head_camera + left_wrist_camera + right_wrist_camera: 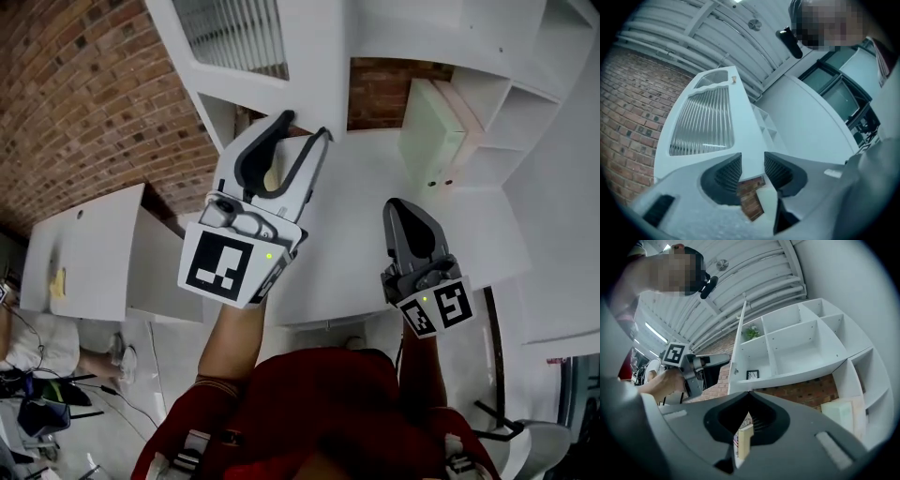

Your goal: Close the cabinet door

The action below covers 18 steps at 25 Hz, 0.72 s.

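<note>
looking down past the red sleeves, we see both tools over the white surface (pixel 366 253). nearest is the right gripper (pixel 401 208), jaws pressed tip to tip with nothing between them. up and to its left, the left gripper (pixel 307 125) is raised higher, its jaws spread apart and holding nothing. in the left gripper view the white frame of the cabinet door (pixel 740 119) fills the gap between them (we can't tell whether either pad touches it). the door stands swung out from the cabinet, and its ribbed glass panel (pixel 703 117) faces that camera. from the right gripper view the door shows edge-on, with the left gripper's tip just beside it. beyond come the open white shelves (pixel 797 348), with a small plant (pixel 751 332) in one bay and a dark picture frame (pixel 752 374) in the bay below it. a pale green box (pixel 429 131) stands under the shelves. behind everything runs the brick wall (pixel 84 103).
</note>
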Each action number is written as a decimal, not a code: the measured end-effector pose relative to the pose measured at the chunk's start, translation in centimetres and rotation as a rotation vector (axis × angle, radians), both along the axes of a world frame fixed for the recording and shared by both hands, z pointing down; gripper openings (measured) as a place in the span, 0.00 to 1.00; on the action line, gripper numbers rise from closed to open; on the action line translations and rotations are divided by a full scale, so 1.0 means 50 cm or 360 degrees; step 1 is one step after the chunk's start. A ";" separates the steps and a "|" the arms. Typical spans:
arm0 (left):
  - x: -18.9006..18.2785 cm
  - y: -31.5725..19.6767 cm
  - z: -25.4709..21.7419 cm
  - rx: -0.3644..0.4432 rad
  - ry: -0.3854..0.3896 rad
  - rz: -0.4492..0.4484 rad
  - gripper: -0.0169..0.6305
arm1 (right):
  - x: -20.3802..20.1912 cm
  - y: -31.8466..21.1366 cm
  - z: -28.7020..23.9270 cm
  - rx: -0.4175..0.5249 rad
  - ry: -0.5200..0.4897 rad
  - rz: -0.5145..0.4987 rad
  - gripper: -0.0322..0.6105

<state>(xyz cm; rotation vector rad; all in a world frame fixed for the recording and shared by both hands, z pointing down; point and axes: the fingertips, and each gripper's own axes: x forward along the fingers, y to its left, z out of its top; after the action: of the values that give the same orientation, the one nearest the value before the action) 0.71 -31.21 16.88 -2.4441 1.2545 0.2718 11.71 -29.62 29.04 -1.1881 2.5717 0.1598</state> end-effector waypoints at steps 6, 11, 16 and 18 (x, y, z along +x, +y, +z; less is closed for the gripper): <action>0.006 -0.058 0.002 -0.0002 0.0069 -0.0190 0.15 | 0.065 -0.034 0.001 0.0027 0.0030 -0.0140 0.07; 0.038 -0.088 0.007 -0.0009 0.0104 -0.0259 0.08 | 0.107 -0.059 0.011 0.0019 0.0046 -0.0210 0.07; 0.042 -0.112 0.022 -0.0046 0.0081 -0.0275 0.05 | 0.100 -0.075 0.020 0.0002 0.0034 -0.0231 0.07; 0.036 -0.123 0.024 -0.0053 0.0075 -0.0273 0.04 | 0.090 -0.079 0.022 -0.0006 0.0034 -0.0232 0.07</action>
<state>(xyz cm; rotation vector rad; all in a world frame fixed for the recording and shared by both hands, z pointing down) 2.51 -37.35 18.07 -2.3517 1.4896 0.2644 16.21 -33.60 30.13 -1.0005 2.6660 0.1355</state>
